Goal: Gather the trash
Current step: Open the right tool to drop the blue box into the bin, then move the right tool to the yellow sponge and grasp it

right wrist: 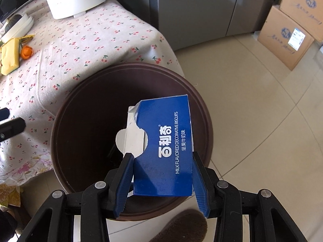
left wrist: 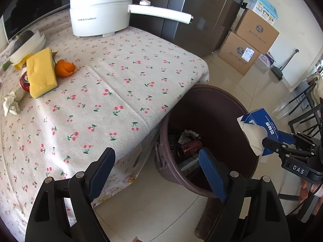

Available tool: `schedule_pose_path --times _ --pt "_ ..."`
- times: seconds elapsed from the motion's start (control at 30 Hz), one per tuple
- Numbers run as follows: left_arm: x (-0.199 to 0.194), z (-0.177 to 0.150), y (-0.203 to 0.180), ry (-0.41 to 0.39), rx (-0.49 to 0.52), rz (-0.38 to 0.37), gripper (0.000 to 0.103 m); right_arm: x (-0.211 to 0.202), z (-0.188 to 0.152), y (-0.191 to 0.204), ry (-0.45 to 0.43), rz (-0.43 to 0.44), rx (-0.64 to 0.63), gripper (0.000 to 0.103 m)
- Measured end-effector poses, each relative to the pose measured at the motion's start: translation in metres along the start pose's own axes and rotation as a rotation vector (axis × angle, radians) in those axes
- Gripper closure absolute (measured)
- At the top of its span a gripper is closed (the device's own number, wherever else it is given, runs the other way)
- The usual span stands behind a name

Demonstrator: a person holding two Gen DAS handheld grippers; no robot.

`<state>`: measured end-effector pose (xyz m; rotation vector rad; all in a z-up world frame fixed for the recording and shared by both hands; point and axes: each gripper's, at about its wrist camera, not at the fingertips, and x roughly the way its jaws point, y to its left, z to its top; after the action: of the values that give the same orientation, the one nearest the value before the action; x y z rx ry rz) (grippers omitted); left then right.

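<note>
Blue cardboard biscuit box (right wrist: pixel 167 149), torn open at its white end, sits clamped between the pads of the right gripper (right wrist: pixel 159 183), low in the centre of the right wrist view and directly over the mouth of the round dark brown plastic bin (right wrist: pixel 60 141). In the left wrist view the same box shows at the right edge, above the bin's far rim. The left gripper (left wrist: pixel 157 173) stands wide with nothing between its pads; one finger hangs over the cloth edge, the other over the bin's opening. Cans and crumpled wrappers (left wrist: pixel 187 151) lie at the bottom of the bin.

The bin stands on the tiled floor (left wrist: pixel 161 207), tucked against the corner of the table (left wrist: pixel 113 80), which is covered in a cherry-print cloth that drapes over part of the rim. At the left of the table lie a yellow sponge (left wrist: pixel 41 73), an orange peel (left wrist: pixel 64 67) touching it, and a crumpled white tissue (left wrist: pixel 11 103). A white electric pot (left wrist: pixel 100 13) with a long handle stands at the upper centre. Stacked cardboard boxes (left wrist: pixel 248 44) sit at the upper right, well apart, with open floor between them and the bin.
</note>
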<state>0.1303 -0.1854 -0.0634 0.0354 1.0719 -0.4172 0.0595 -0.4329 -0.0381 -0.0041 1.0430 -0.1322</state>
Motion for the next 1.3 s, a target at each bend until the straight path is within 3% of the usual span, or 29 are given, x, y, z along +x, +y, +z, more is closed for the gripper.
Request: schedule_pose_path --times 0.2,0.3,0.33,0.73,1.3 --pt "-0.018 -0.005 0.029 -0.025 -0.038 0.052 0.008 0.004 0.005 0.008 0.005 0.004 0.004 0.052" --pt "-0.027 -0.007 0.045 -0.032 -0.063 0.083 0.007 0.005 0.009 0.008 0.009 0.025 0.039 0.030" --pt "-0.029 -0.008 0.050 -0.034 -0.072 0.091 0.006 0.004 0.010 0.009 0.003 0.028 0.046 0.028" --pt "-0.069 -0.020 0.116 -0.078 -0.171 0.165 0.004 0.000 0.028 0.046 -0.012 0.033 0.021 0.023" --pt "-0.109 -0.046 0.221 -0.101 -0.359 0.280 0.004 0.005 0.069 0.155 -0.055 0.101 -0.072 0.018"
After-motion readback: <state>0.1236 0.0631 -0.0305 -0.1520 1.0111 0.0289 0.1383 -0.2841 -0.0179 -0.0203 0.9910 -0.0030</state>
